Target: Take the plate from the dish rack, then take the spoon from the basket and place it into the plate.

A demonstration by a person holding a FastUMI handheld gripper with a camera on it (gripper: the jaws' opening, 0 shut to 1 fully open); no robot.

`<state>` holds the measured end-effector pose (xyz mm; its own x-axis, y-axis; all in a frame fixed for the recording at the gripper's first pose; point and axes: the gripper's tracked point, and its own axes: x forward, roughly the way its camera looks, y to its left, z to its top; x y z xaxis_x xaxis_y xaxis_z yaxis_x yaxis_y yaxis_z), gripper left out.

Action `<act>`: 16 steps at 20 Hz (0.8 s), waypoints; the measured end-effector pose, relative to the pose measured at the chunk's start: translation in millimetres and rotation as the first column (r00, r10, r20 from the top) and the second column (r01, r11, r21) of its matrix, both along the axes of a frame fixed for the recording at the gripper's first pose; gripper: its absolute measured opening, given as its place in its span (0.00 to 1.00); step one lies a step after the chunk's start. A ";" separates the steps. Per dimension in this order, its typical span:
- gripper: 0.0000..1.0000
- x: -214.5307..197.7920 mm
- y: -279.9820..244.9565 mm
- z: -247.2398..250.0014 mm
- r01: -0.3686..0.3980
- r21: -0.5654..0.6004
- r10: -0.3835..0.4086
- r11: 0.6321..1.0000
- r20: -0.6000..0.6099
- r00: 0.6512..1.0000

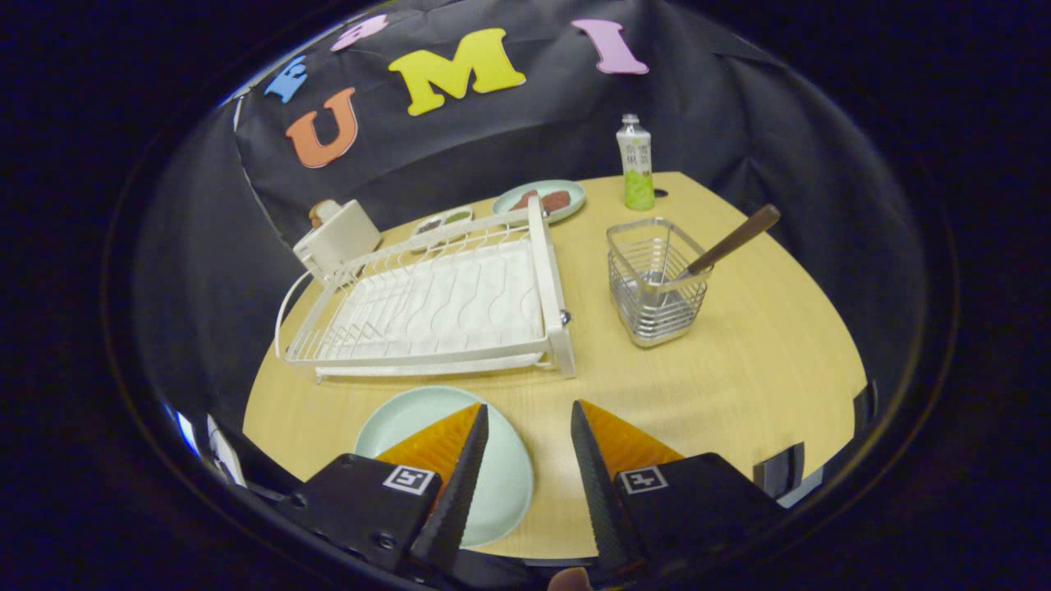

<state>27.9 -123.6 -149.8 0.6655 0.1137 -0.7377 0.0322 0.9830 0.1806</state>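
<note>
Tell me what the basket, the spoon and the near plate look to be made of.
Basket: shiny metal wire, silvery with see-through sides. Spoon: brown, matte handle, likely wood; metal-looking bowl inside the basket. Plate by the open gripper: pale green, smooth, faint sheen, ceramic or melamine; I cannot tell which.

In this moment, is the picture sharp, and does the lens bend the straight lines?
Gripper view: mostly sharp; the fisheye bows the table edge and the dish rack rails. Light is even and soft, with faint shine on the basket wires. The open tool fingers are close and large, over the plate.
</note>
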 end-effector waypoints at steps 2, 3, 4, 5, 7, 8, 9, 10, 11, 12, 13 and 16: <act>0.68 0.5 -16.0 18.0 0.024 -0.076 -0.015 0.997 0.125 0.992; 0.68 1.4 -26.2 28.4 0.048 -0.118 -0.023 0.992 0.197 0.980; 0.68 0.6 -36.5 39.6 0.073 -0.160 -0.027 0.984 0.269 0.963; 0.68 0.2 -45.4 48.1 0.096 -0.190 -0.029 0.977 0.329 0.944; 0.79 -3.3 -61.0 58.6 0.149 -0.209 -0.048 0.966 0.422 0.905; 0.89 -3.4 -68.8 61.8 0.167 -0.207 -0.059 0.964 0.448 0.892; 1.00 -4.0 -75.5 61.9 0.182 -0.201 -0.070 0.962 0.466 0.882; 1.00 -4.3 -81.5 61.8 0.195 -0.188 -0.083 0.963 0.481 0.873; 1.00 -3.9 -86.4 60.7 0.204 -0.174 -0.094 0.963 0.494 0.865; 1.00 -1.7 -93.6 57.5 0.213 -0.168 -0.102 0.963 0.502 0.859; 1.00 1.8 -100.6 54.4 0.217 -0.170 -0.102 0.961 0.512 0.853; 1.00 18.2 -117.3 40.3 0.223 -0.165 -0.102 0.961 0.537 0.838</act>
<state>46.0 -240.9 -109.4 0.9507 -0.1487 -0.2721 0.1558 0.9878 0.0044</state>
